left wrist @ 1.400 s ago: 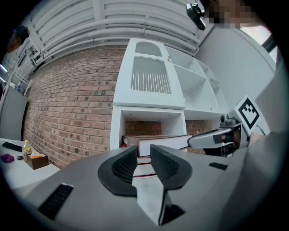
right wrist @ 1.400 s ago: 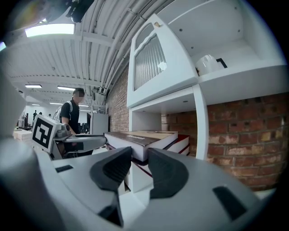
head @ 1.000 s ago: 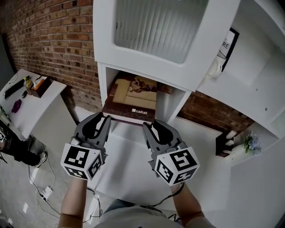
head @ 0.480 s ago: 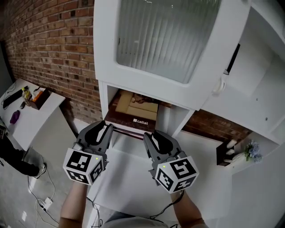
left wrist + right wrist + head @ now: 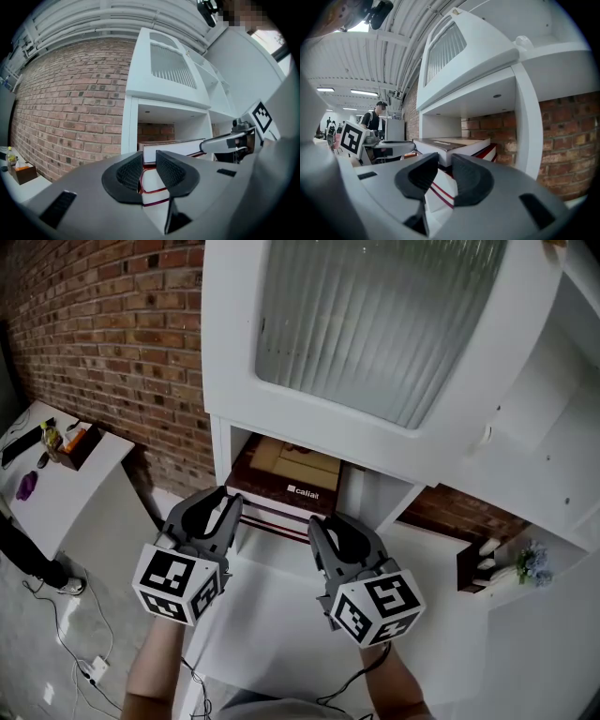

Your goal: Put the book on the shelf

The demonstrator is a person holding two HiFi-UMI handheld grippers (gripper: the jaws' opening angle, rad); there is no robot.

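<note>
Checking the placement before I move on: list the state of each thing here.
Book, lying flat on a stack inside the shelf.
Left gripper, jaws apart, empty.
Right gripper, jaws closing, nothing between them.
Door, shut.

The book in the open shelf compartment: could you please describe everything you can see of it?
The book has a tan and brown picture cover, a small white logo near its front edge and white page edges. It lies flat, cover up, inside the white shelf, under its ribbed-glass door, resting on red-trimmed white volumes.
</note>
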